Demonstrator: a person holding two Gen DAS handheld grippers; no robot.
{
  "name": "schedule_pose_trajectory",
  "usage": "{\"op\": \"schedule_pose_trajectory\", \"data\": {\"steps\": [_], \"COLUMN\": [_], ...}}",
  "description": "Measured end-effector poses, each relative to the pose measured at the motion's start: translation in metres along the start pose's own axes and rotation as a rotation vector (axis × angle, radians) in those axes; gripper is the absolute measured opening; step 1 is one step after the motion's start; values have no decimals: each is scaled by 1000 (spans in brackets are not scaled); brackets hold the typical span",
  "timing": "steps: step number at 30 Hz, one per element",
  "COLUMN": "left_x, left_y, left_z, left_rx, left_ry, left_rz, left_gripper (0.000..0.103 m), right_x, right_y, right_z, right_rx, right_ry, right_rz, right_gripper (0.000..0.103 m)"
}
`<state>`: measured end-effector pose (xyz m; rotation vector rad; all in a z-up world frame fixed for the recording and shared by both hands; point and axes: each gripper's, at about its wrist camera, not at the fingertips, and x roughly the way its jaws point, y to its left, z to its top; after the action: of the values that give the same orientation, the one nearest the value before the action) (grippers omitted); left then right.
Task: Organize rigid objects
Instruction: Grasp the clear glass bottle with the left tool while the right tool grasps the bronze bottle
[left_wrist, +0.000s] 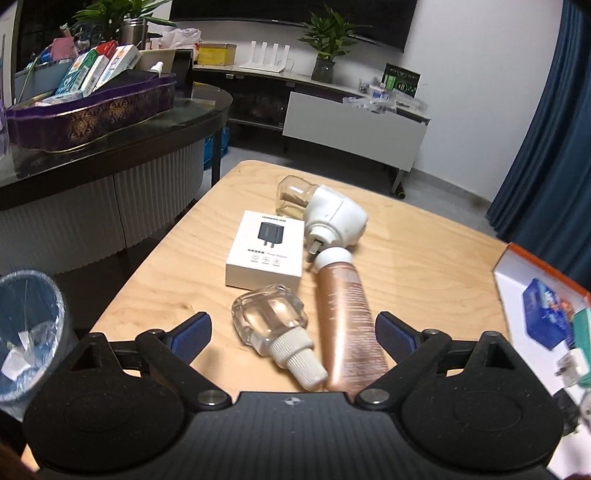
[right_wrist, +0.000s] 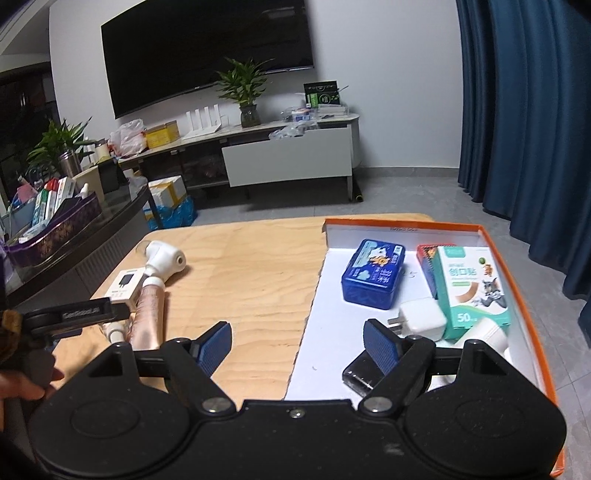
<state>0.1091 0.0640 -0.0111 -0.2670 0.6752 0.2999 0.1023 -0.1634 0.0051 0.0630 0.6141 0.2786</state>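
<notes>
My left gripper (left_wrist: 293, 332) is open, its blue pads either side of a clear glass bottle with a white ribbed cap (left_wrist: 275, 326) and a rose-gold tube (left_wrist: 345, 321) lying on the wooden table (left_wrist: 424, 266). Beyond them lie a white charger box (left_wrist: 266, 253) and a white plug-in vaporizer with a glass bottle (left_wrist: 325, 214). My right gripper (right_wrist: 301, 345) is open and empty over the left edge of an orange-rimmed white box (right_wrist: 332, 295). That box holds a blue tin (right_wrist: 373, 273), a green plaster box (right_wrist: 471, 291), a white plug (right_wrist: 421, 315) and a black block (right_wrist: 360, 373).
A bin lined with a plastic bag (left_wrist: 26, 332) stands left of the table. A dark round table carries a purple tray of boxes (left_wrist: 92, 107). A TV stand with plants (right_wrist: 288, 147) runs along the far wall, blue curtains (right_wrist: 535, 129) at right.
</notes>
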Motion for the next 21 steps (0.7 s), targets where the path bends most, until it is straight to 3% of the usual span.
{"op": "schedule_pose_trajectory", "data": {"steps": [5, 10, 17, 21], "left_x": [8, -4, 8, 26], "left_y": [17, 40, 25, 24], "left_z": [-4, -14, -7, -6], "left_rx": [42, 61, 166, 160], "left_ry": [22, -5, -25, -15], "left_rz": [63, 98, 50, 70], "left_gripper": [98, 100, 101, 91], "right_x": [7, 16, 28, 32], "right_y": [0, 0, 12, 23], "right_z": [-1, -1, -2, -1], "right_rx": [0, 2, -14, -43], "right_ry": [7, 18, 44, 50], "right_rz": [8, 16, 39, 51], "right_gripper": [93, 93, 93, 93]}}
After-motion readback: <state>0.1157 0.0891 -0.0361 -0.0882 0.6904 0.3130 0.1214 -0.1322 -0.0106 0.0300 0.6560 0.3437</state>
